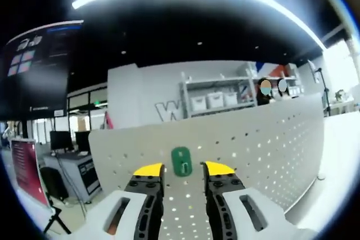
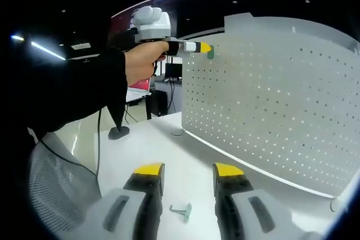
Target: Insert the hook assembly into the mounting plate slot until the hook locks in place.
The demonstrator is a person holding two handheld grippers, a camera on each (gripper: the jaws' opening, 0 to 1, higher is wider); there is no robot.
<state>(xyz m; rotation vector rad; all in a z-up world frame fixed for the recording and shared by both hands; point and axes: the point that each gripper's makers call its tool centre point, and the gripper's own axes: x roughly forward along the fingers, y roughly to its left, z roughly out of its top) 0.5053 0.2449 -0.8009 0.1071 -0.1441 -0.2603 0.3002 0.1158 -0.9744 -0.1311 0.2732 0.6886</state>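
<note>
A small green hook piece (image 1: 181,161) sits against the white perforated mounting plate (image 1: 264,139), near its top edge. My left gripper (image 1: 184,168) is open, its yellow-tipped jaws on either side of the piece with a gap on both sides. In the right gripper view a hand holds the left gripper (image 2: 203,48) up to the plate (image 2: 281,105), its tip at the green piece (image 2: 210,54). My right gripper (image 2: 188,170) hangs open over the white table (image 2: 169,144). A small grey-green hook part (image 2: 183,212) lies on the table between its jaws.
The plate stands upright and curves across the table. A person's black sleeve (image 2: 67,94) crosses the left side, above a mesh chair back (image 2: 50,189). A round stand base (image 2: 119,133) sits at the table's far edge. Shelves with bins (image 1: 216,99) stand behind the plate.
</note>
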